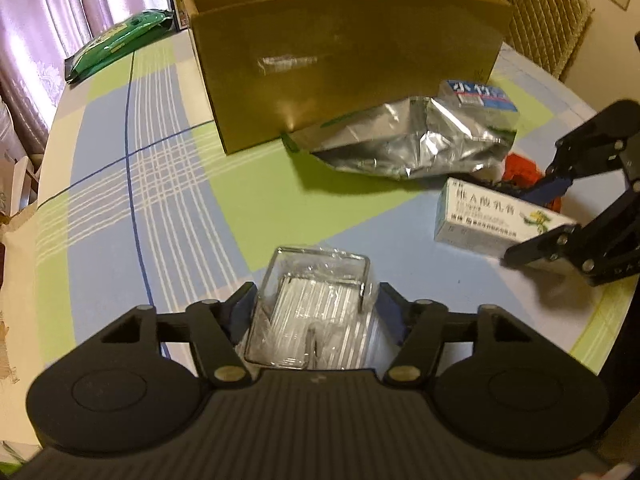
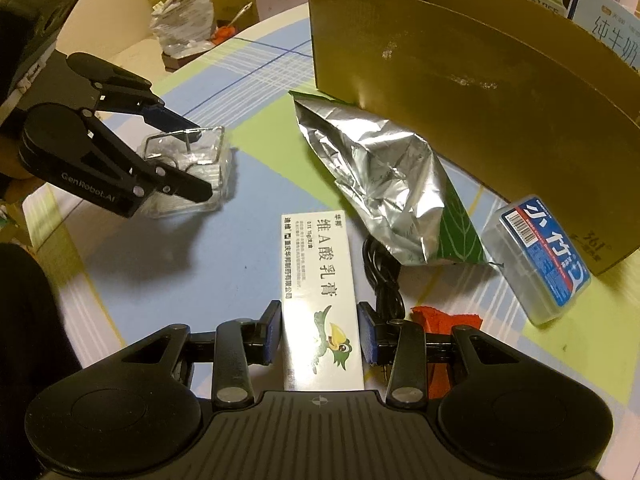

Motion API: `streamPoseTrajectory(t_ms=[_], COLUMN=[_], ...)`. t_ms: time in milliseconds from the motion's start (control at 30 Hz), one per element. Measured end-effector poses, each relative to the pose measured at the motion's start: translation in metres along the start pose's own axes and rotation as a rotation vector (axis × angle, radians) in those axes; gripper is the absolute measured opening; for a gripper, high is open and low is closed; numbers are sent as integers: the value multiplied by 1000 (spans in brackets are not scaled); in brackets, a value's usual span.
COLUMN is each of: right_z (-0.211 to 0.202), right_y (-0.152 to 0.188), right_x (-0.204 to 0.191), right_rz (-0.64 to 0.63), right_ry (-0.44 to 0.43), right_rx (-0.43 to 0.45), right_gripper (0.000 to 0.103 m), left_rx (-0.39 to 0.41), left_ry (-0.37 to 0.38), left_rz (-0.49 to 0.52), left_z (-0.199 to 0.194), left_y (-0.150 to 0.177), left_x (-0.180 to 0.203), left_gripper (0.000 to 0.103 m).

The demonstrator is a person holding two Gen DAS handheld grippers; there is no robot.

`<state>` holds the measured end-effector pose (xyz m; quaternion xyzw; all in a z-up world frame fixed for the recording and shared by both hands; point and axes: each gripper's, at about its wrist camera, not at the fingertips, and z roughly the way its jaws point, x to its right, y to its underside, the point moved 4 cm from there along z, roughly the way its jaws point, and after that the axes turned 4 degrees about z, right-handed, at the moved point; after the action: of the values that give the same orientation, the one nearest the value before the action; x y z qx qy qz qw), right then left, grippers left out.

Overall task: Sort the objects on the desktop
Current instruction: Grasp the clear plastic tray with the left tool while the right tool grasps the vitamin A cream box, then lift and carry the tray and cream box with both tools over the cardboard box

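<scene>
Clear box of sticks, open carton

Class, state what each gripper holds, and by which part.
Left gripper straddles the clear plastic box by its sides. Right gripper straddles the white carton at its near end.

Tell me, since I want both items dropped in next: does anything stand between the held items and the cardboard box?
Between the ointment box in the right claw and the cardboard box lies the silver foil bag. The clear case's path looks open.
</scene>
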<state>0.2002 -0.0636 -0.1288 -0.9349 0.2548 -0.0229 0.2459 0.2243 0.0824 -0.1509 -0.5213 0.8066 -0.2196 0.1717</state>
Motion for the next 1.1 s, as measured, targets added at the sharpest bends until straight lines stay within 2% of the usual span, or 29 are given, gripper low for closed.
streamPoseTrajectory(t_ms=[167,267,367,400,433,567,800,1100], right_z=[5,8,9,8,7,4,-24,-54], right_y=[1,0,-1,0,1,2,0,6], right_x=[0,-1,-2,-3,-3,-4,-9,-10], right_rz=[-9,-5,-1,-2,3,23,41,84], right_ry=[3,3,8,14,18,31,35,45], right_rx=[7,22,39,43,45,61,103,135], right_gripper=[37,37,37,37,36,35,35,35], left_rx=[5,15,17,20,31,11,20,39], left_ry=[-6,-3,-2,-2,-6,-54,-62,-103], left_rz=[-2,-21,-37,-50,-67,-77,-127,-157], left_z=[8,11,10,8,6,1,-15,-52], left_y=[3,3,2,2,1,0,3,-8], left_x=[1,0,0,-1,-2,-2,2,22], left_gripper=[67,64,59,50,48,47,47,47])
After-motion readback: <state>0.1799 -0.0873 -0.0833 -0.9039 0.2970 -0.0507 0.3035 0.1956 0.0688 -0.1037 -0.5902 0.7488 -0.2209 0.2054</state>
